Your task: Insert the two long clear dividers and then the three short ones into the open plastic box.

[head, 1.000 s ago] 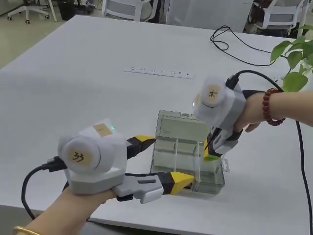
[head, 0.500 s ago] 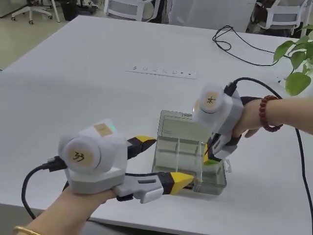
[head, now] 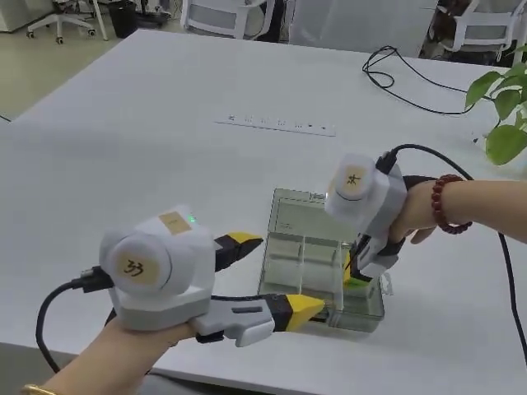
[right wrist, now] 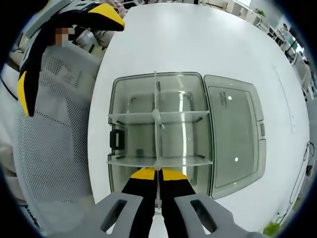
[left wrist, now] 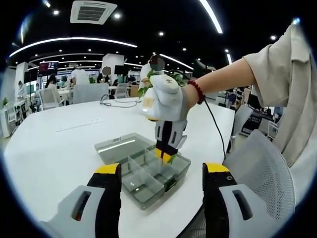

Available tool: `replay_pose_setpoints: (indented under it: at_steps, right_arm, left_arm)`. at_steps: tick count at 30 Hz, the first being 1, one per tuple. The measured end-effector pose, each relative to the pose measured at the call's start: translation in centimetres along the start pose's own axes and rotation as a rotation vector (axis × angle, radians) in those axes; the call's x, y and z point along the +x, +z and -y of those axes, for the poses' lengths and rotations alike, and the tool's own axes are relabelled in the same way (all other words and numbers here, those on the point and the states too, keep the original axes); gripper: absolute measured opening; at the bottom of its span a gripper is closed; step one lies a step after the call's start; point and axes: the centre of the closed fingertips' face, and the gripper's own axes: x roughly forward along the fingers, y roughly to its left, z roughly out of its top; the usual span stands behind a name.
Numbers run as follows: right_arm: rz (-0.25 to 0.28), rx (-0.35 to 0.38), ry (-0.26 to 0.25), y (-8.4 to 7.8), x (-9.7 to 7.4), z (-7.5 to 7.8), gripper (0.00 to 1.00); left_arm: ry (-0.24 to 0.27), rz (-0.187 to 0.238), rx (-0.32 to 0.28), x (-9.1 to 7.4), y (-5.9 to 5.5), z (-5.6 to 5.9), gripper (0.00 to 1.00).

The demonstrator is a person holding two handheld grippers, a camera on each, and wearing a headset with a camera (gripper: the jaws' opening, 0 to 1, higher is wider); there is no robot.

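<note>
Right gripper [right wrist: 158, 173] fingers clamped on divider [right wrist: 155, 99], dropped lower into box [right wrist: 115, 99] since second ago, crossing two seated dividers [right wrist: 183, 115] ahead of fingers. Probably nearly seated. Left gripper [left wrist: 161, 169] fingers open, empty, box beyond.

**Fig.** Person's two arms w/ hand-held tongs.

**L side:** L tongs [head: 278, 273] held low, close to the body. L hand [head: 156, 333] wraps the grip from below. L forearm [head: 86, 374] enters from bottom-left. Yellow-tipped jaws spread wide, approx. level, pointing fwd and to the right, nothing between them.

**R side:** R tongs [head: 354, 276] point steeply down. R hand [head: 416, 218] grips the body from behind. Jaws pressed together on a thin clear divider [right wrist: 156, 124], whose edge shows between the tips in the right gripper view. Wrist carries a red bead bracelet [head: 447, 203]. R forearm [head: 494, 210] comes in from the right, approx. level and bare. A light short sleeve [left wrist: 277, 74] covers the upper arm.
</note>
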Motion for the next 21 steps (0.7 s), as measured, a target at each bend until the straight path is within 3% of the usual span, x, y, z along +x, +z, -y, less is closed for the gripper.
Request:
replay_pose_setpoints:
  at_steps: [8,14,19,21]
  right_arm:
    - [0.031,0.012,-0.033,-0.1,0.0,0.1,0.04]
    - [0.086,0.033,-0.054,0.1,-0.6,0.1,0.10]
    - [0.185,0.056,-0.083,0.9,-1.8,0.1,0.19]
    - [0.196,0.062,-0.102,0.7,-2.3,0.1,0.21]
  left_arm:
    - [0.012,-0.012,0.008,-0.2,0.0,-0.3,0.66]
    - [0.027,-0.027,0.019,-0.4,0.1,-0.7,0.67]
    - [0.042,-0.035,0.030,-0.7,0.2,-1.0,0.67]
    - [0.050,-0.052,0.036,-0.8,0.2,-1.1,0.68]
